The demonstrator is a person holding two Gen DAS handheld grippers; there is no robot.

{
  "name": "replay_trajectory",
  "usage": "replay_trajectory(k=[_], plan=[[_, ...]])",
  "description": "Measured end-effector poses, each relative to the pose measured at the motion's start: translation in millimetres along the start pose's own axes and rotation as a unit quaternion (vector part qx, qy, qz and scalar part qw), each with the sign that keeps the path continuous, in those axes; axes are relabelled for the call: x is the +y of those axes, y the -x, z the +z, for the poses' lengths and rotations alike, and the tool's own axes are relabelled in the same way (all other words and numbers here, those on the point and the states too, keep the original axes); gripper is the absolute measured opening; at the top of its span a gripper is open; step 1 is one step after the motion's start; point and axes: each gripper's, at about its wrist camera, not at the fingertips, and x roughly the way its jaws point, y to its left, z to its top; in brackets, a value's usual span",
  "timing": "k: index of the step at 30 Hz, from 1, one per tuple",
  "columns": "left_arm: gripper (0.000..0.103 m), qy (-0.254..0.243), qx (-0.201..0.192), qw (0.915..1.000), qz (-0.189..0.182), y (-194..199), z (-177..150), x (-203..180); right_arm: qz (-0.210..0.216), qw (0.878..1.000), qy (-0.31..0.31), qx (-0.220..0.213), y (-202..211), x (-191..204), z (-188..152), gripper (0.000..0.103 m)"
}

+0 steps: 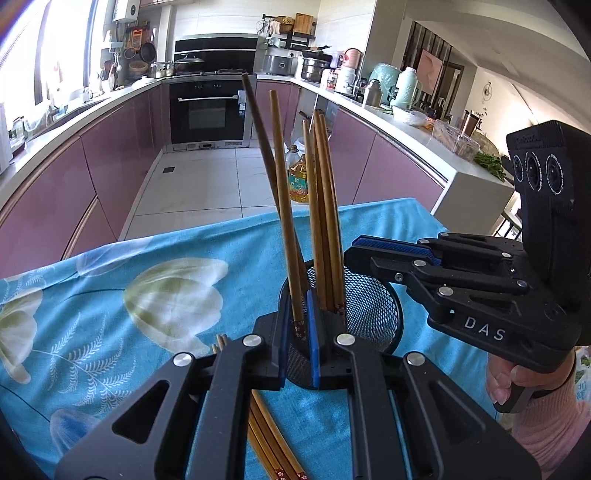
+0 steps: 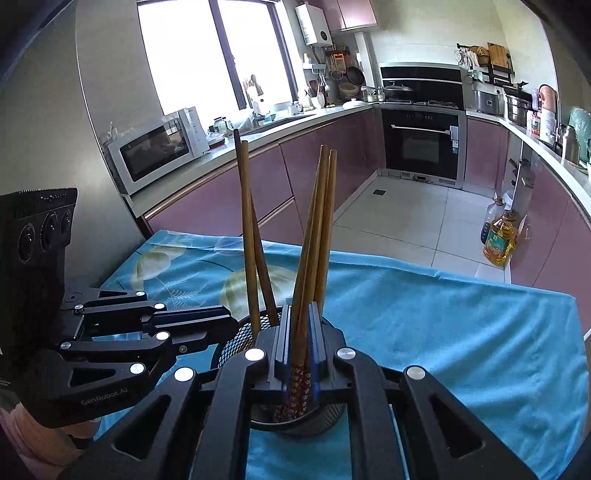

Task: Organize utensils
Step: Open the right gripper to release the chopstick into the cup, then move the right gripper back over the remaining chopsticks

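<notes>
U-shaped kitchen. Mauve cabinet fronts (image 1: 110,166) ran along both sides under pale countertop (image 1: 373,107). Black built-in oven (image 1: 207,110) sat centre back, hob above. White floor tiles (image 1: 207,184) filled middle. Large bright window (image 2: 207,51) stood upper left of right wrist view, microwave (image 2: 159,151) below it at left. White water heater (image 2: 314,22) hung on wall upper centre. Oil bottle (image 2: 498,240) stood on floor, right. Blue floral tablecloth (image 2: 461,325) covered foreground table.

right tongs (image 2: 300,354) clamped on chopsticks (image 2: 314,236) — above black mesh holder (image 2: 236,341), blue floral cloth (image 2: 443,317)
</notes>
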Motion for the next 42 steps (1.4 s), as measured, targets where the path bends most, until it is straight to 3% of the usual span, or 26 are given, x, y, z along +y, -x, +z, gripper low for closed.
replay_trajectory(k=[4, 7, 11, 13, 16, 18, 21, 33, 42], plan=[[0.013, 0.009, -0.009, 0.9999, 0.000, 3.5, -6.5, 6.7, 0.000, 1.000, -0.003, -0.002, 1.2, 0.6, -1.3, 0.008], [0.020, 0.011, -0.020, 0.9997, 0.008, 12.0, -12.6, 8.9, 0.000, 1.000, -0.004, -0.012, 6.6, 3.8, -3.6, 0.016], [0.037, 0.014, -0.039, 0.9989, 0.022, 28.3, -25.3, 14.9, 0.010, 1.000, -0.001, -0.027, 20.7, 11.7, -9.0, 0.023], [0.039, 0.019, -0.044, 0.9984, 0.031, 36.0, -33.8, 19.9, 0.020, 0.999, 0.007, -0.039, 31.5, 18.3, -15.4, 0.027], [0.044, 0.029, -0.043, 0.9977, 0.043, 43.7, -48.5, 29.0, 0.039, 0.998, 0.025, -0.045, 43.9, 31.0, -23.4, 0.032], [0.048, 0.032, -0.039, 0.9972, 0.055, 46.8, -60.1, 33.5, 0.048, 0.997, 0.039, -0.042, 46.8, 39.6, -31.1, 0.040], [0.058, 0.039, -0.028, 0.9963, 0.071, 49.2, -79.9, 41.5, 0.055, 0.997, 0.053, -0.028, 44.3, 49.7, -44.0, 0.042], [0.058, 0.056, 0.024, 0.9949, 0.080, 37.3, -143.1, 49.9, 0.065, 0.994, 0.033, 0.078, -17.6, 71.8, -97.2, 0.043], [0.058, 0.059, 0.036, 0.9943, 0.080, 31.7, -153.1, 47.8, 0.048, 0.994, 0.023, 0.095, -34.3, 78.0, -111.4, 0.043]])
